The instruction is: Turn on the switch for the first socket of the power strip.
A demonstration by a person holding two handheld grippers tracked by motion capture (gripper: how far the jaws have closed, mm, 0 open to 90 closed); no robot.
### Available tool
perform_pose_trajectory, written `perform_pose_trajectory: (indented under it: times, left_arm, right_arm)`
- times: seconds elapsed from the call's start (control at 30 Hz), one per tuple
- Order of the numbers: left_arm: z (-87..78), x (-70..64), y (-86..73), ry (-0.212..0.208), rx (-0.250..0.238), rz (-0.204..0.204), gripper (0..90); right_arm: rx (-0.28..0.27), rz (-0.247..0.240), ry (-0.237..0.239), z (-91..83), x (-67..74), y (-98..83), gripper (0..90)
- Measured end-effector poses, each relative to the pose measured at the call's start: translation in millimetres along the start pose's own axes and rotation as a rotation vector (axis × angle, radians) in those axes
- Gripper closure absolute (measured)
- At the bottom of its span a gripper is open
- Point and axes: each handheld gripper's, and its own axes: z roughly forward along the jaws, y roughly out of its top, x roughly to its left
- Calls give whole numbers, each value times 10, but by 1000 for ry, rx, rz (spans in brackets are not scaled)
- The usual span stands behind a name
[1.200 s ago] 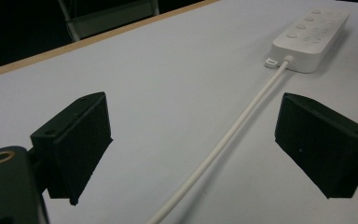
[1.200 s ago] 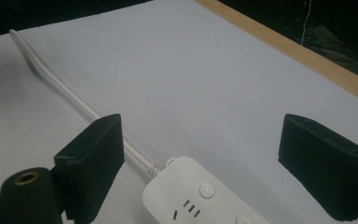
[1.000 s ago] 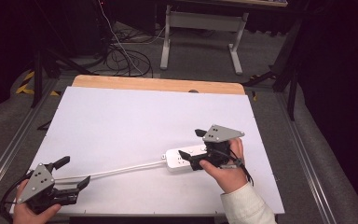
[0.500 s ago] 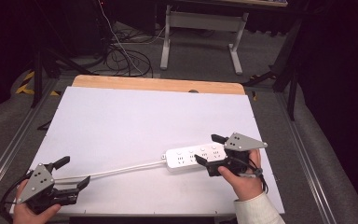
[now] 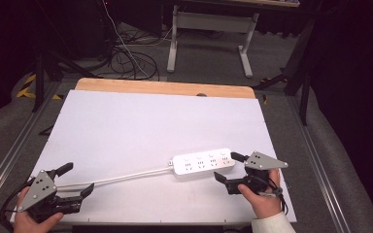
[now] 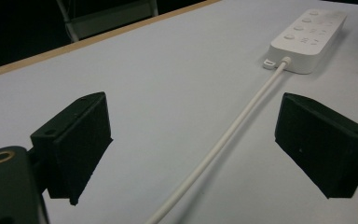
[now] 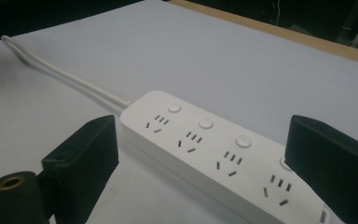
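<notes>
White table [image 5: 126, 126] with a wooden far edge [image 5: 165, 88], grey carpet [image 5: 281, 53] beyond, black cables [image 5: 126, 58] coiled there, a grey desk frame [image 5: 209, 24], and darkness behind.

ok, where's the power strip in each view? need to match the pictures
High view: power strip lies lower right of centre on the white table, just left of the right tongs.
Left gripper view: power strip at top right, far end of the cord.
Right gripper view: power strip at centre, between the open jaws.
Shared landmark: the white cord leaving the strip's end.
</notes>
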Motion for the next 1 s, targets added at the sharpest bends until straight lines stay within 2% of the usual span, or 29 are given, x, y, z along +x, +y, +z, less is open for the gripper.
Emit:
perform_pose_trajectory:
  times: [0.3,0.63,0.83,1.0]
  left_arm:
    - [1,1,1,-1,1,5,112]
    - [1,-2,-2,-3,4,10,112]
    - [2,1,-9,-8,7,-3,113]
    - [2,20,-23,-17,15,-17,116]
  right_arm:
    - [24,34,-15,2,-62,-235,102]
    - [47,32,-33,22,-97,-425,96]
    - [72,27,-38,34,-108,-555,93]
    - [55,56,-33,-5,-144,-600,86]
